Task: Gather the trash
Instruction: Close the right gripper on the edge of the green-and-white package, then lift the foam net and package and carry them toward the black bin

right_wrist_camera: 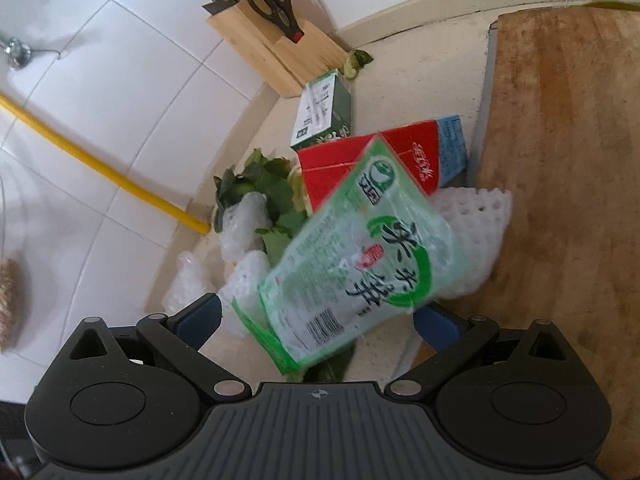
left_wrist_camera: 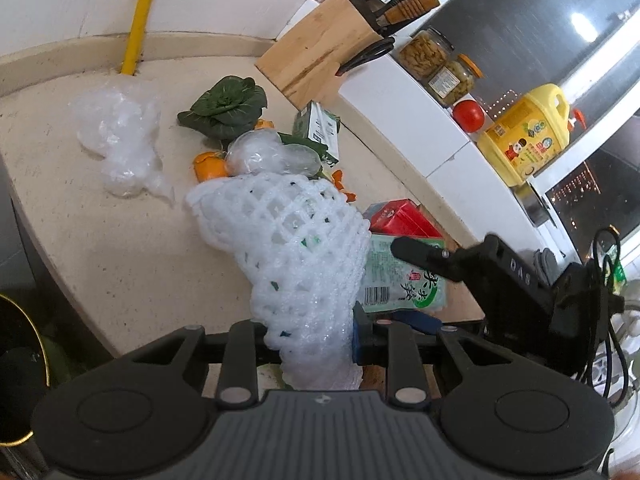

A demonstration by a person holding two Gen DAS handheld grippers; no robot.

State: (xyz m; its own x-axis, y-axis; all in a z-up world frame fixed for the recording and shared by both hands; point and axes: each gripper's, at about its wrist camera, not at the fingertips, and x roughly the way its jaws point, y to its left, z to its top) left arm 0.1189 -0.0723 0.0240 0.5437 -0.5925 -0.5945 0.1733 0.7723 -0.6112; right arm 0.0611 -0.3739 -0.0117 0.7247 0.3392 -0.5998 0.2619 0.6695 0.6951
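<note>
A: Here, on a kitchen counter (left_wrist_camera: pixel 100 240), the left gripper (left_wrist_camera: pixel 316 340) pinches a white foam net (left_wrist_camera: pixel 288 240), lifted clear for binning.

B: And the right gripper (right_wrist_camera: pixel 316 320)?

A: Spread wide, nothing pinched; a green wrapper (right_wrist_camera: pixel 352 264) lies between its jaws, beside the net, with a red carton (right_wrist_camera: pixel 360 160) just behind.

Both cams sit on the tools, angled down at the counter (left_wrist_camera: pixel 120 248), close range. Left view faces the knife block (left_wrist_camera: pixel 320 52) and window ledge; right view faces the tiled wall. Shared: green packet (right_wrist_camera: pixel 360 256), foam net (left_wrist_camera: pixel 288 240), red carton (right_wrist_camera: pixel 376 160).
</note>
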